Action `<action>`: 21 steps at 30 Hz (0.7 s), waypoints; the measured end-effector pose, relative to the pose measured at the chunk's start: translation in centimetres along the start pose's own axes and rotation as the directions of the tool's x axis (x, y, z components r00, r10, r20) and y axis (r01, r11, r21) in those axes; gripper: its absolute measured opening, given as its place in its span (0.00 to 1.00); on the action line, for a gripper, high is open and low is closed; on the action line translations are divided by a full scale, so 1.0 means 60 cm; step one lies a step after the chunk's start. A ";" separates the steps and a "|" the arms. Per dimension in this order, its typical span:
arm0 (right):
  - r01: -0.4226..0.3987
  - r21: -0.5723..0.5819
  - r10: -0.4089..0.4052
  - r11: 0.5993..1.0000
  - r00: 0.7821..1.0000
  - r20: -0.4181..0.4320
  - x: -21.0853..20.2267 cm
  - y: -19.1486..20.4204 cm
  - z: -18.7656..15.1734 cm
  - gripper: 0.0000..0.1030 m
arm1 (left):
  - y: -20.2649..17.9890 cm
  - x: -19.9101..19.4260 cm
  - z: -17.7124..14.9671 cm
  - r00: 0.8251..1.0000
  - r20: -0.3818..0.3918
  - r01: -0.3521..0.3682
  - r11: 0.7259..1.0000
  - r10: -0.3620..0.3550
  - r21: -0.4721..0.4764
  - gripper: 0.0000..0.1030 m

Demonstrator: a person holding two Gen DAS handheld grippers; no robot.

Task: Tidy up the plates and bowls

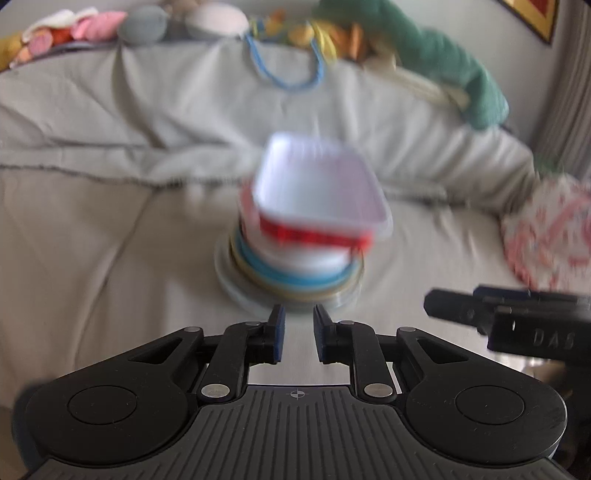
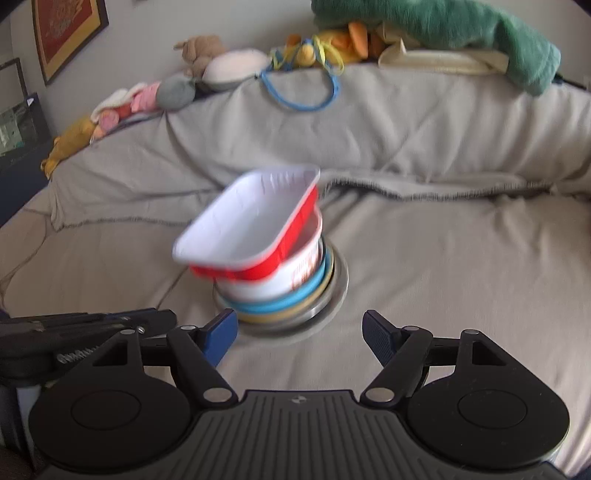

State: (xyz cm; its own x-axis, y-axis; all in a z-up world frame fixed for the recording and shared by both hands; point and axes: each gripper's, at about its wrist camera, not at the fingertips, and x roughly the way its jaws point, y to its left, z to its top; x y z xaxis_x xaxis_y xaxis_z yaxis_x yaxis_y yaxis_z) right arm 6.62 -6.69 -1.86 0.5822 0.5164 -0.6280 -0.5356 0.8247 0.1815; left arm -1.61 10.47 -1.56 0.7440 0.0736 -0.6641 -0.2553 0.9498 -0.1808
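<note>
A stack of dishes stands on the grey bed cover. At the bottom is a grey plate [image 2: 338,284], then yellow and blue plates [image 2: 295,301], a white round bowl [image 2: 273,282] and on top a tilted red square bowl [image 2: 251,225] with a white inside. The stack also shows in the left wrist view [image 1: 306,236], blurred. My left gripper [image 1: 298,330] is just in front of the stack, jaws a narrow gap apart and empty. My right gripper [image 2: 299,332] is wide open and empty, just short of the stack.
A grey blanket [image 2: 406,122] is bunched behind the stack. Plush toys [image 2: 218,62] and a green one [image 2: 461,29] line the back. A red-patterned cloth [image 1: 550,236] lies at the right. The other gripper [image 1: 517,317] shows at the right of the left wrist view.
</note>
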 end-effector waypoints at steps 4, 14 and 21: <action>0.023 0.030 -0.022 0.999 0.999 -0.045 0.003 -0.012 -0.042 0.73 | -0.023 -0.003 -0.038 0.999 -0.033 0.013 0.999 -0.012 0.033 0.16; 0.046 0.027 -0.044 0.999 0.996 -0.076 0.020 -0.020 -0.071 0.73 | -0.043 0.012 -0.034 0.996 -0.070 0.048 0.999 -0.047 0.014 0.16; 0.057 0.016 -0.055 0.998 0.995 -0.078 0.024 -0.022 -0.075 0.73 | -0.053 0.016 -0.035 0.997 -0.076 -0.010 0.999 0.014 0.047 0.16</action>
State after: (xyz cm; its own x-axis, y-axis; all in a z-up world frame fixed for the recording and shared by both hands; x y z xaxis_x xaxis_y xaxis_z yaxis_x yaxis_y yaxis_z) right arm 5.42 -8.07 -6.42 0.5611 0.4505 -0.6944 -0.4919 0.8562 0.1580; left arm -1.39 6.87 -3.17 0.6914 0.0636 -0.7197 -0.2338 0.9622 -0.1396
